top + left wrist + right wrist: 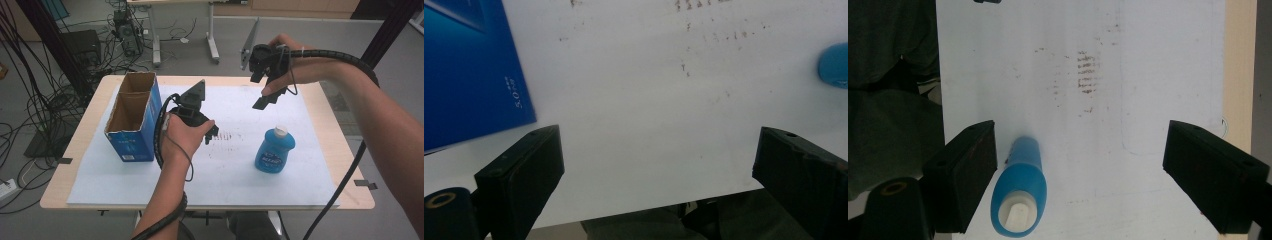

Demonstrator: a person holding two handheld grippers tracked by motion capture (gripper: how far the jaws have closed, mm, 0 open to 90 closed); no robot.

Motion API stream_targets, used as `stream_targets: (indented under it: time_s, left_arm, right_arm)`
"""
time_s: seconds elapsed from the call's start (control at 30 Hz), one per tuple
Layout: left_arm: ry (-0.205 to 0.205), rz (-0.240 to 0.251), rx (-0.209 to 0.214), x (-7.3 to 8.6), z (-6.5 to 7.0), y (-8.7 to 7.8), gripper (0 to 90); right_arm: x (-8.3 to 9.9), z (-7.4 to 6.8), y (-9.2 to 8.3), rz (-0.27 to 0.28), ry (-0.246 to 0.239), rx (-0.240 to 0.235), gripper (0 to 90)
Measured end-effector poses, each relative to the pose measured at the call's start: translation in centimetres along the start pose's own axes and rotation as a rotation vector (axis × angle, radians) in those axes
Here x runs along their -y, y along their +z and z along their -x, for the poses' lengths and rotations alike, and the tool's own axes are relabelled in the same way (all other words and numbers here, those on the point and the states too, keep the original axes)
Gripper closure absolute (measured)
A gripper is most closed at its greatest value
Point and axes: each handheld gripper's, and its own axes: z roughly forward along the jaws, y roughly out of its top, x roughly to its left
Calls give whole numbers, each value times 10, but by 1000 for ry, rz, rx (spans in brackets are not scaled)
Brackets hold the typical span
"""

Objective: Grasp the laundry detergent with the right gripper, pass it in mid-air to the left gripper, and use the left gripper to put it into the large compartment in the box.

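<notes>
Nearest the person, the blue bottle stands upright on the white sheet, right of the sheet's middle, its white cap on top. Take this bottle as the landmark.

To the left of the bottle, and well apart from it, the left gripper hangs low over the sheet in the person's left hand. In the left gripper view its jaws stand wide apart with nothing between them, just bare sheet, and the bottle's edge shows at the far right. Further left of the bottle stands the open cardboard box with blue sides, its top flaps up and the inside looking empty.

Beyond the bottle, and higher, the right gripper is held in the air by the right hand, pointing down. Its jaws are also spread and hold nothing; the right gripper view looks straight down on the bottle, which sits close to one jaw, not centred in the gap.

My reading is that the bottle is meant for the box and the right gripper is about to come down on it. The risk is that off-centre line-up: if the gripper drops as it stands, one jaw could strike the cap or shoulder and tip the bottle over. The bottle's rounded, smooth sides could also slip out of a shallow pinch.
</notes>
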Motion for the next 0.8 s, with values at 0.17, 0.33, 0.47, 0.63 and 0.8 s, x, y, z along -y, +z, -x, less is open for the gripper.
stream_targets:
  time_s: [0.17,0.33,0.47,0.63,0.8]
  left_arm:
    - [1,3,1,0,1,1,65]
    - [1,5,-2,1,1,0,65]
    - [5,4,-5,1,1,0,65]
    - [2,8,-7,1,2,0,65]
    - [2,7,-7,1,1,0,64]
  right_arm:
    - [2,0,1,1,5,-1,141]
    - [3,-1,3,0,6,-3,140]
    - [4,-1,2,5,2,-2,140]
    - [6,-1,2,4,6,-1,139]
    - [11,-1,1,3,6,0,139]
